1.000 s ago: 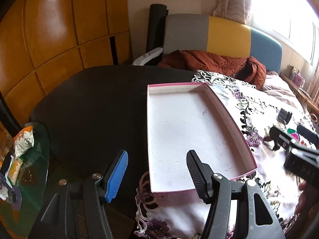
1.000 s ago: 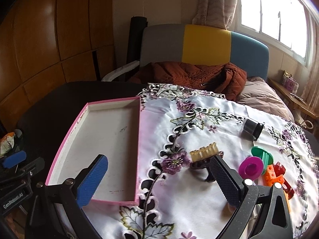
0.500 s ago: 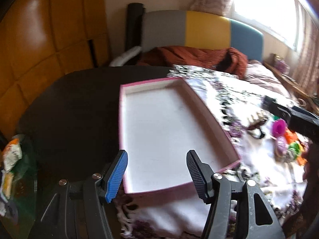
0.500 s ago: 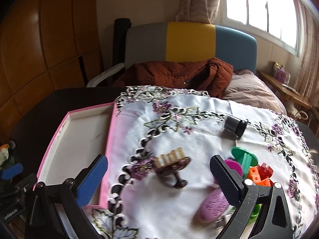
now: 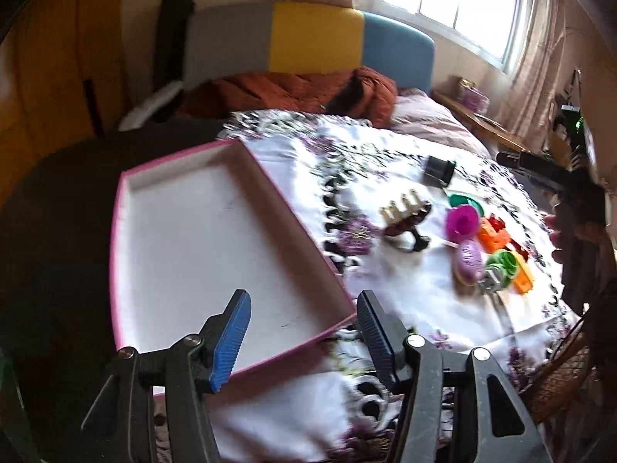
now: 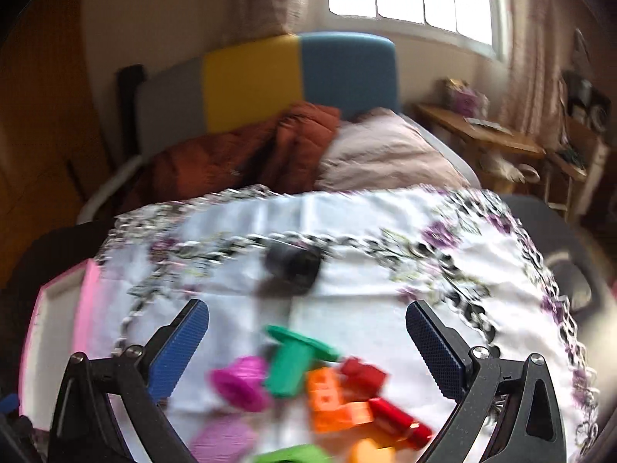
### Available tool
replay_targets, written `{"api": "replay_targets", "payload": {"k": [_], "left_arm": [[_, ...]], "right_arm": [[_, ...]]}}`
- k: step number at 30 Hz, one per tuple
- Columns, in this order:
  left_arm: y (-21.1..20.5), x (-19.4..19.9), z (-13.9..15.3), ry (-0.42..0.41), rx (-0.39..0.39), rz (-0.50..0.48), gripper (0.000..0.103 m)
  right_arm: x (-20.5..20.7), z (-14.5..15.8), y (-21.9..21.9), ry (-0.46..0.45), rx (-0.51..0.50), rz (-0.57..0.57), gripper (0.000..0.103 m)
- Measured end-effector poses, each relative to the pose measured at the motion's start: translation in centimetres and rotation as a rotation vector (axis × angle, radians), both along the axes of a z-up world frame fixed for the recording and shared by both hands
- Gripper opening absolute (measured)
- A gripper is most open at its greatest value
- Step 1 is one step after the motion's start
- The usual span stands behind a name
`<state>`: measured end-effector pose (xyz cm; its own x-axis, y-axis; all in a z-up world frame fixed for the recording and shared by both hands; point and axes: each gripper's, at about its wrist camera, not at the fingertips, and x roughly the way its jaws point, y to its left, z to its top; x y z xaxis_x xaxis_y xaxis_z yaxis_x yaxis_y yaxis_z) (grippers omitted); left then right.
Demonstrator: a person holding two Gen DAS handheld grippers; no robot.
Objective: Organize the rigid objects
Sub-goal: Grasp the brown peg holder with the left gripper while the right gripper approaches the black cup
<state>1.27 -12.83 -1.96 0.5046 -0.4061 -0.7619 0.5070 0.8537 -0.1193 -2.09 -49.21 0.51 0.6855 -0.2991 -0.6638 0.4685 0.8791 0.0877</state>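
Observation:
A pink-edged white tray [image 5: 127,208] lies empty on the table; its left part shows in the right wrist view [image 6: 83,281]. My left gripper [image 5: 302,332] is open and empty over the tray's near right corner. A brown hair claw [image 5: 405,222], a black cylinder [image 5: 437,169], magenta [image 5: 461,222] and green [image 5: 464,200] spools, orange blocks [image 5: 493,237] and a purple oval [image 5: 468,260] lie on the cloth to the right. My right gripper [image 6: 306,345] is open and empty, just above the green spool [image 6: 297,359], magenta spool [image 6: 241,382], and orange and red blocks [image 6: 347,401].
A floral white cloth [image 5: 385,301] covers the right part of the dark table [image 5: 50,231]. A bed with a rust blanket [image 6: 239,154] and a coloured headboard stands behind. A wooden side table [image 6: 482,135] is at the far right. The right view is blurred.
Both grippers have swung to the right. The right gripper has moved from near the tray and hair claw to above the coloured toys. Both stay open.

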Motion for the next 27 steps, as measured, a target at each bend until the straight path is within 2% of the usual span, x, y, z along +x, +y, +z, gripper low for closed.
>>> {"api": "replay_targets", "payload": {"k": [5, 9, 11, 15, 17, 21, 27], "left_arm": [[-3.5, 1.4, 0.1, 0.082, -0.045, -0.075, 0.058], [-6.7, 2.3, -0.3, 0.153, -0.082, -0.128, 0.058], [-8.8, 2.7, -0.8, 0.153, -0.047, -0.132, 0.058], [-11.9, 4.3, -2.4, 0.212, -0.049, -0.126, 0.059], [-13.1, 5.1, -3.2, 0.223, -0.047, -0.111, 0.069], [-14.8, 6.7, -4.4, 0.225, -0.062, -0.076, 0.082], [-16.6, 8.1, -5.8, 0.227, -0.037, -0.066, 0.083]], "right_arm": [[-1.0, -1.1, -3.8, -0.048, 0.161, -0.101, 0.103], [-1.2, -1.3, -4.1, -0.048, 0.176, -0.125, 0.103], [-1.4, -1.2, -4.4, -0.057, 0.185, -0.135, 0.103], [-1.8, -1.2, -4.8, -0.069, 0.207, -0.146, 0.103], [-1.8, -1.2, -4.9, -0.069, 0.218, -0.144, 0.103], [-1.7, -1.3, -4.9, -0.07, 0.231, -0.13, 0.103], [-1.4, -1.4, -4.9, -0.073, 0.248, -0.115, 0.103]]}}
